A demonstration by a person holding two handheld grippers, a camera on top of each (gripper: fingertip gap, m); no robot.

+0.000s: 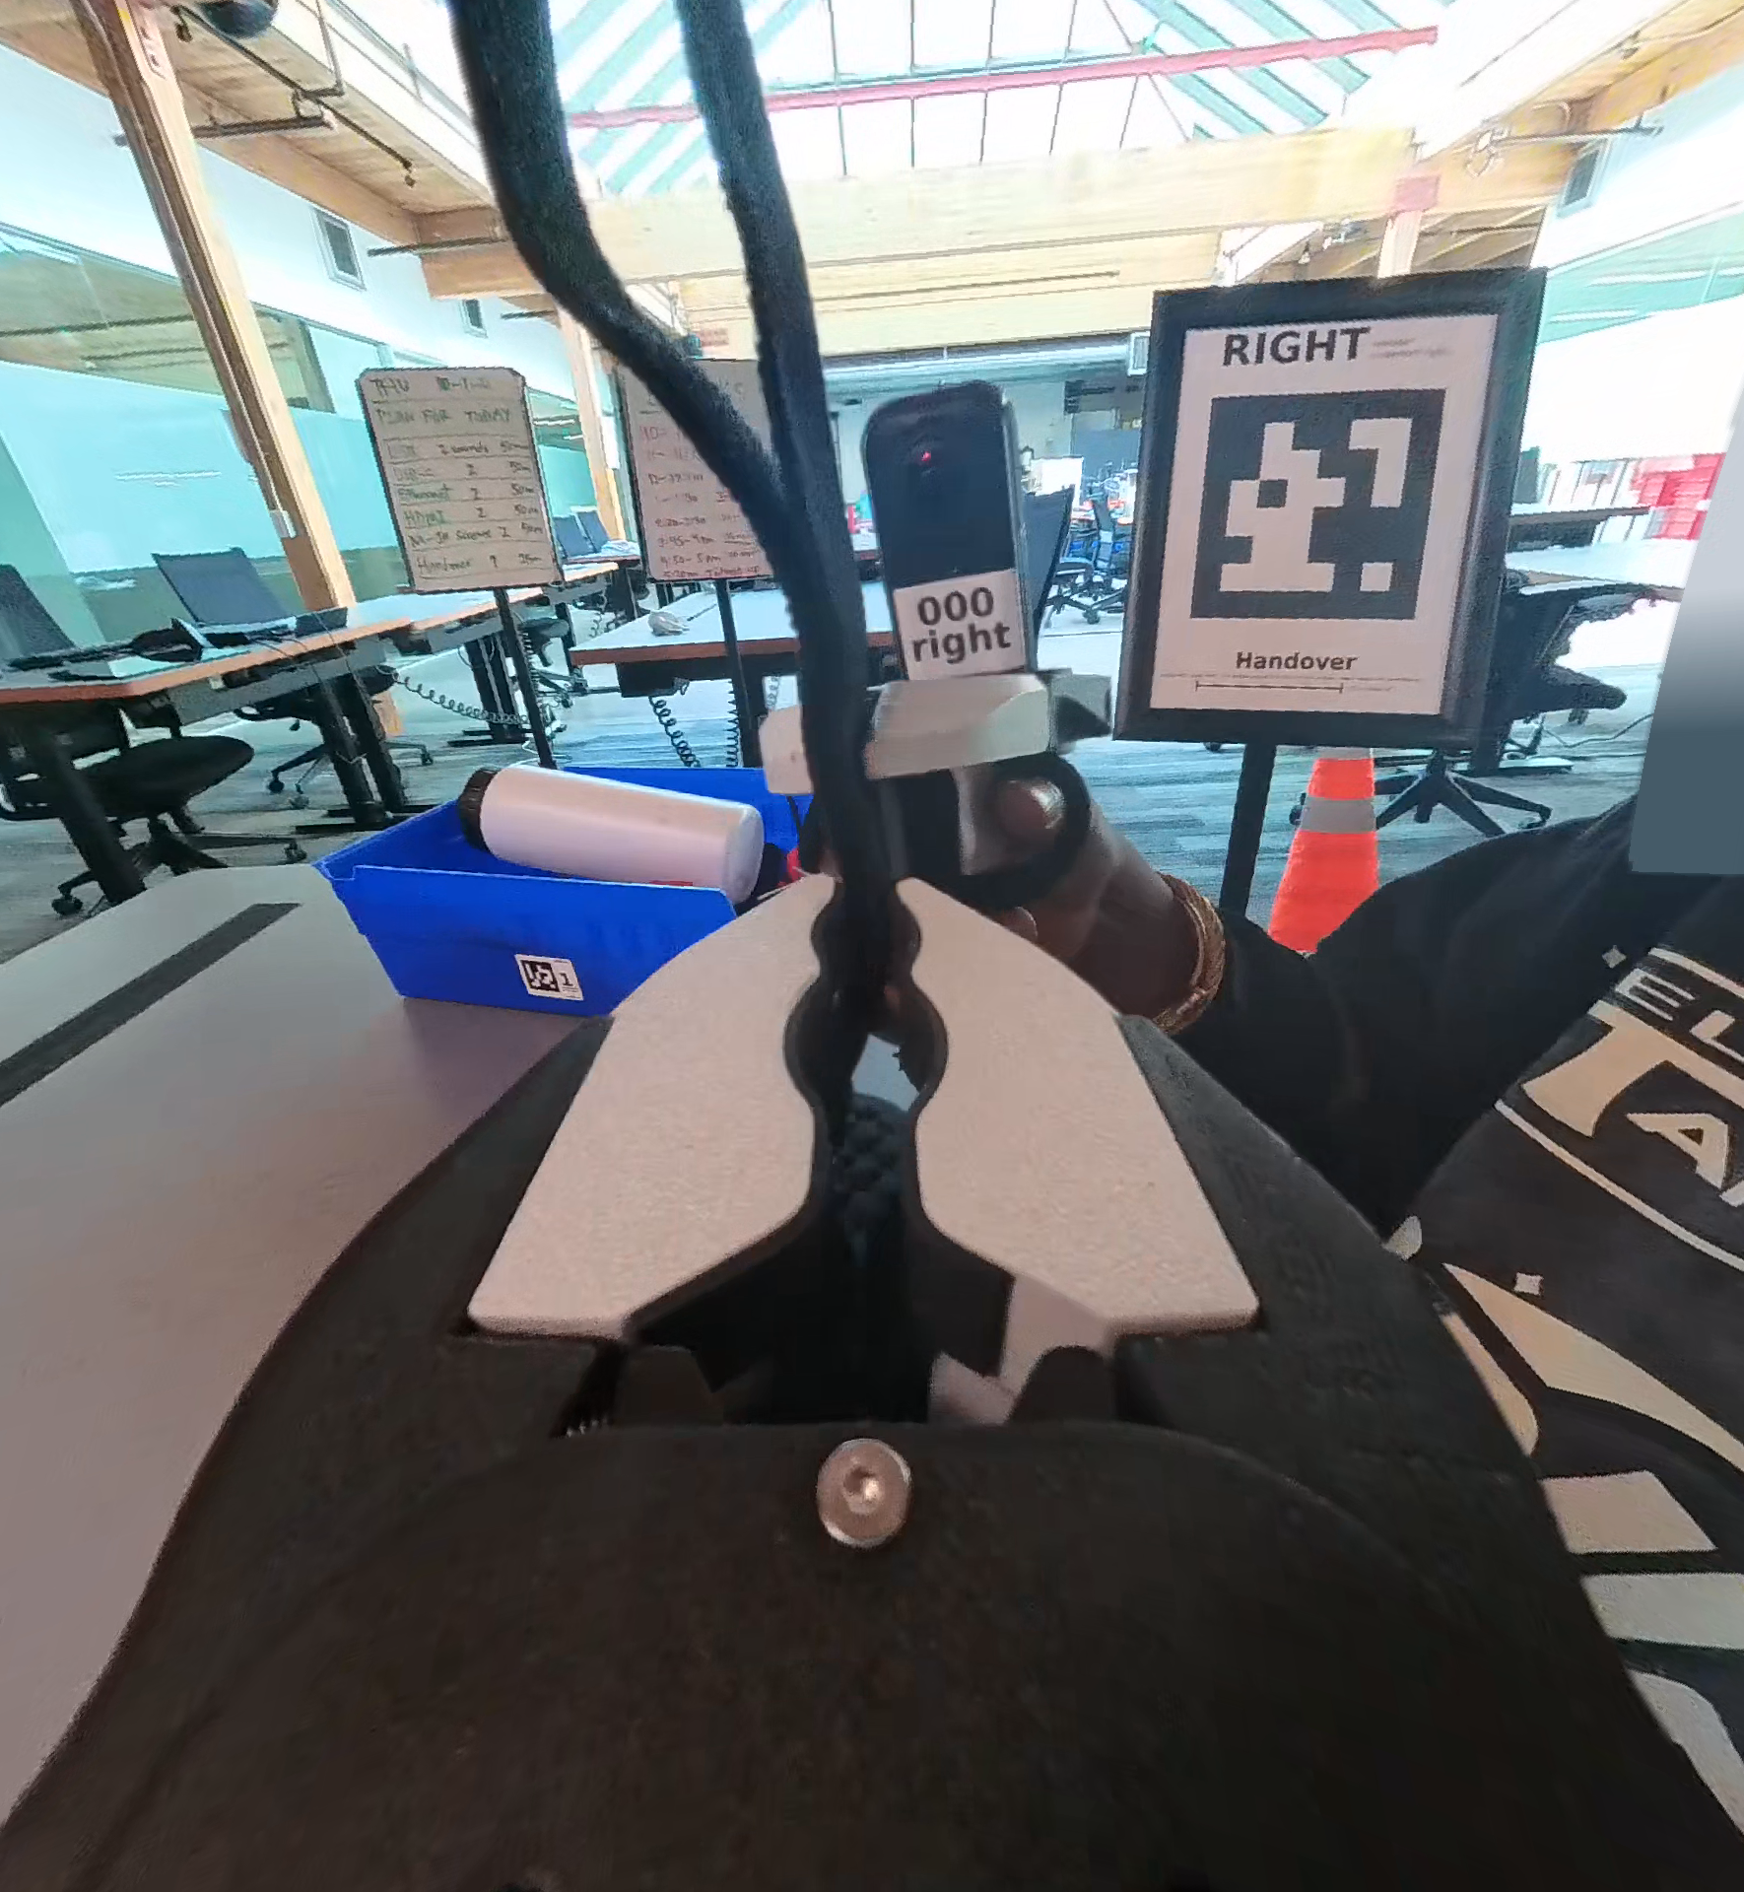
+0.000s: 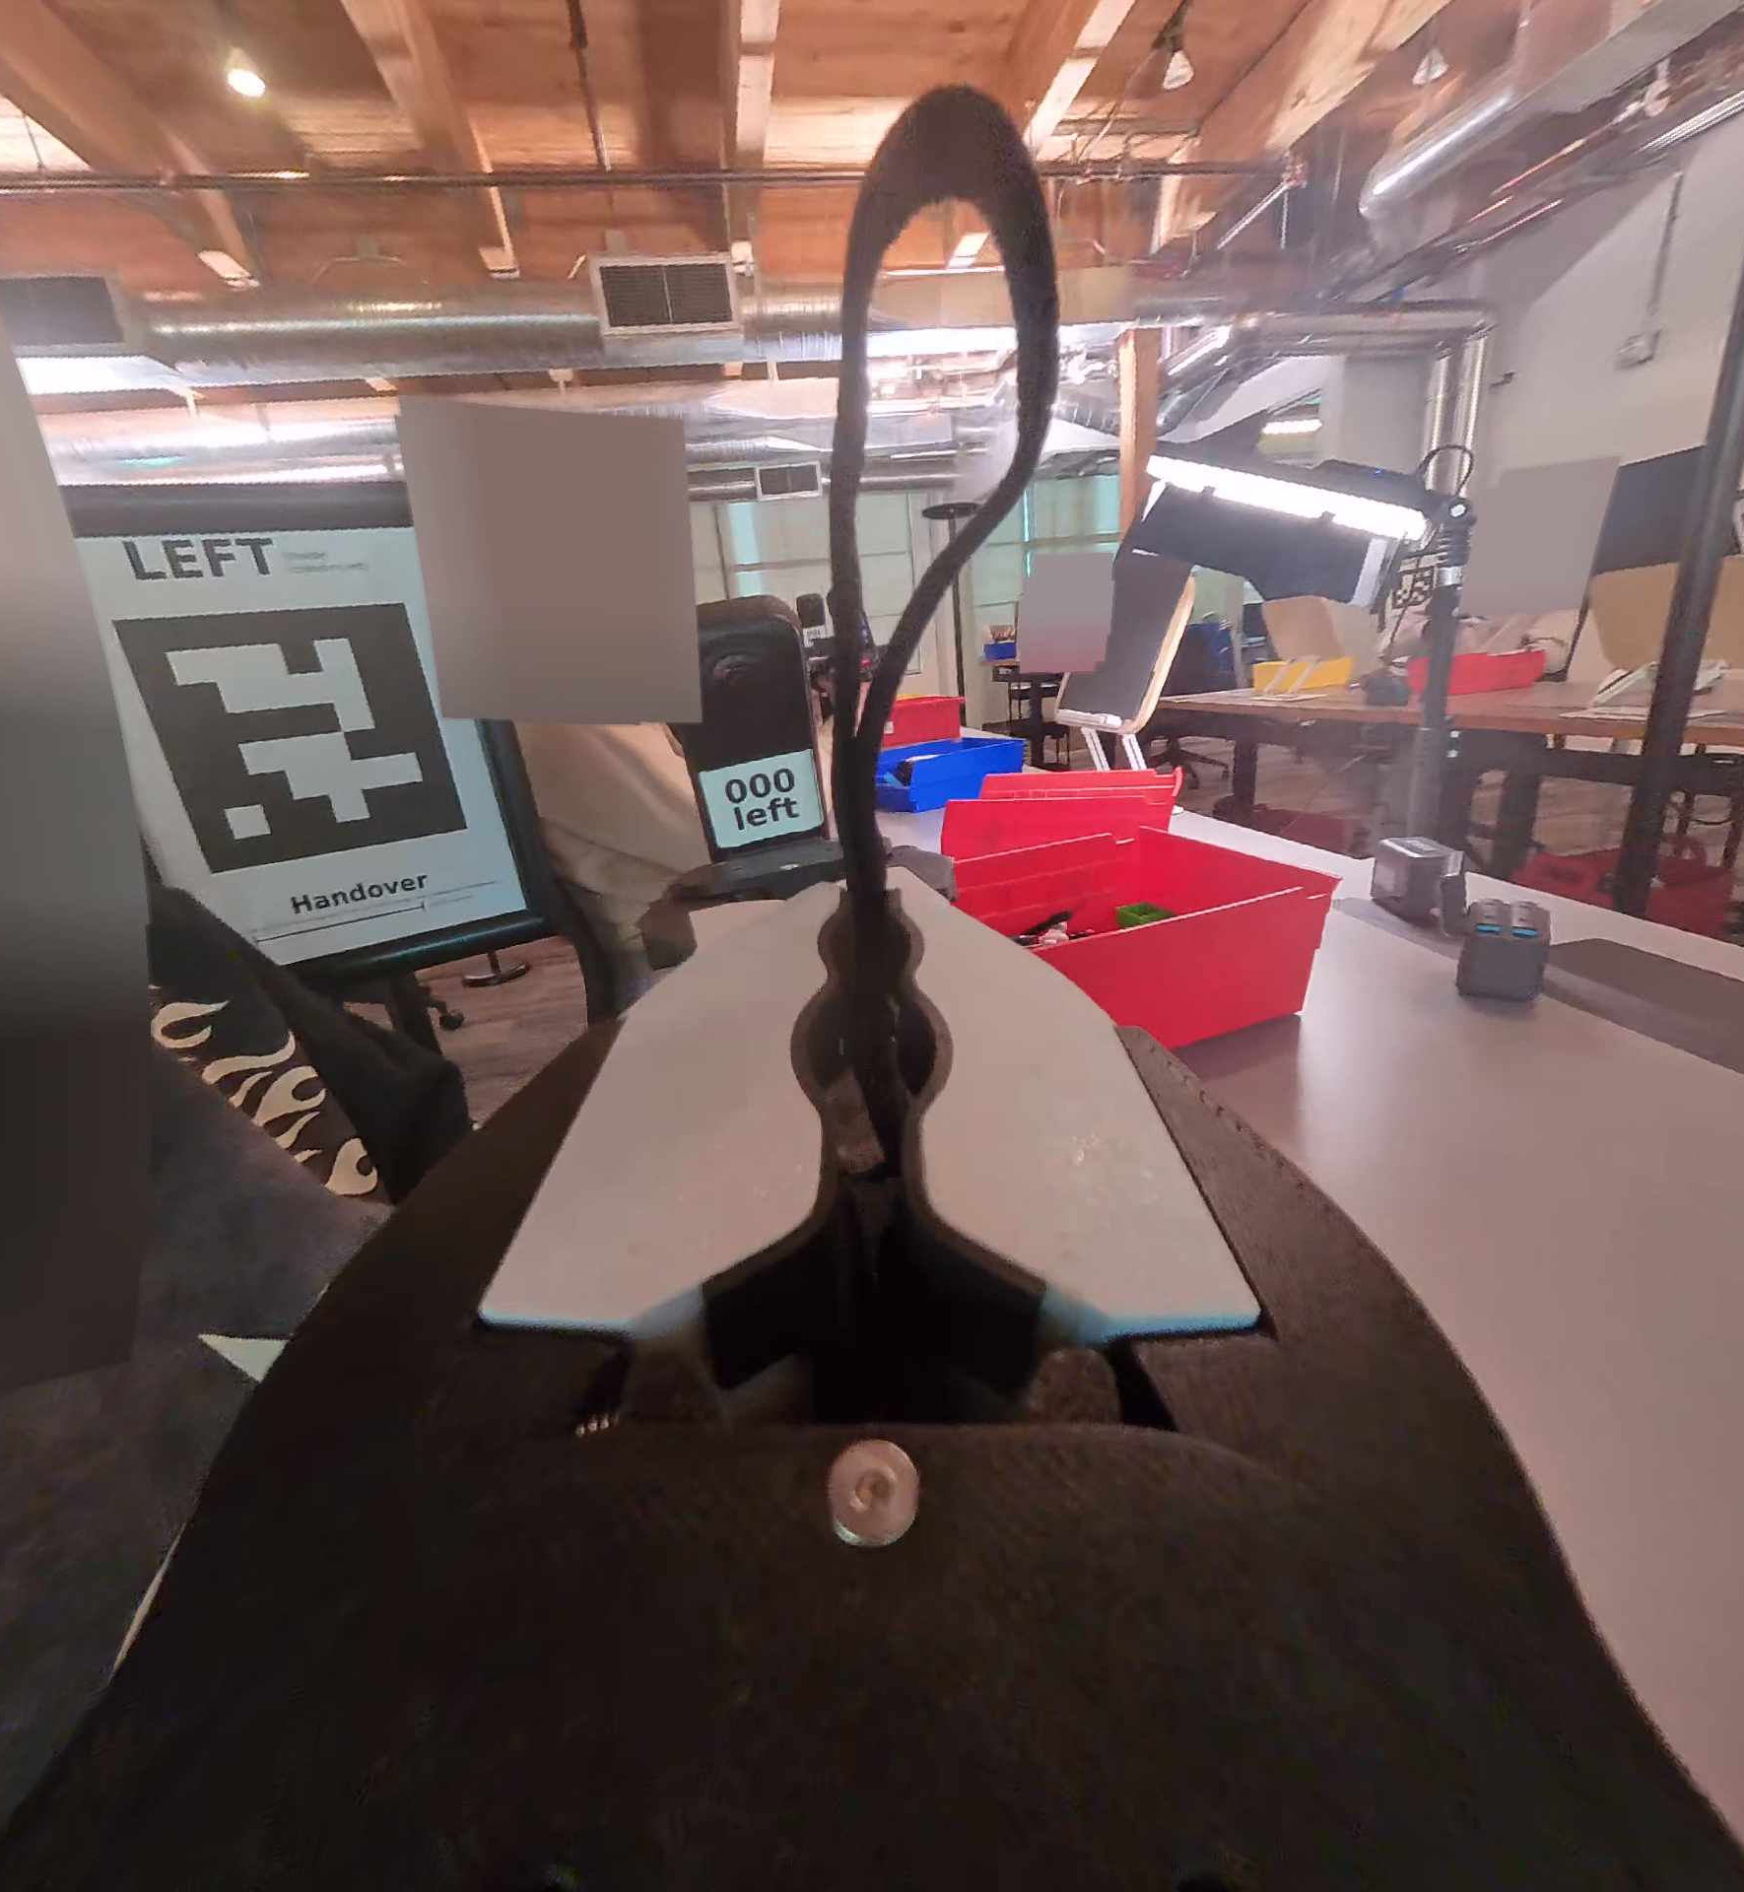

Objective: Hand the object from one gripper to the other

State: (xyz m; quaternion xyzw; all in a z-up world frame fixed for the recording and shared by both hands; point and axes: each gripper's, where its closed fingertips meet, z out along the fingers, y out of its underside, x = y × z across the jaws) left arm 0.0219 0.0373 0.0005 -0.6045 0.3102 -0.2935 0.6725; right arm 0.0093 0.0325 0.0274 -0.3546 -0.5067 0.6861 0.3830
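The object is a black fabric strap (image 1: 796, 430). In the left wrist view my left gripper (image 1: 858, 901) is shut on it, and two strands rise from the jaws out of the top of the frame. In the right wrist view my right gripper (image 2: 863, 901) is also shut on the strap (image 2: 853, 461), which stands up as a tall loop above the jaws. The two grippers face each other closely. The right gripper's grey fingers (image 1: 950, 717) and a person's hand (image 1: 1103, 901) show just beyond the left one. The left gripper's body (image 2: 755, 870) shows just beyond the right one.
A blue bin (image 1: 499, 932) holding a white bottle (image 1: 622, 829) sits on the grey table (image 1: 131, 1126). A red bin (image 2: 1185, 952) and small grey devices (image 2: 1503, 942) sit on the table (image 2: 1462, 1177). Framed marker signs (image 1: 1329, 512) (image 2: 284, 737) stand behind, near an orange cone (image 1: 1329, 850). My left and right fingertips are right by each other.
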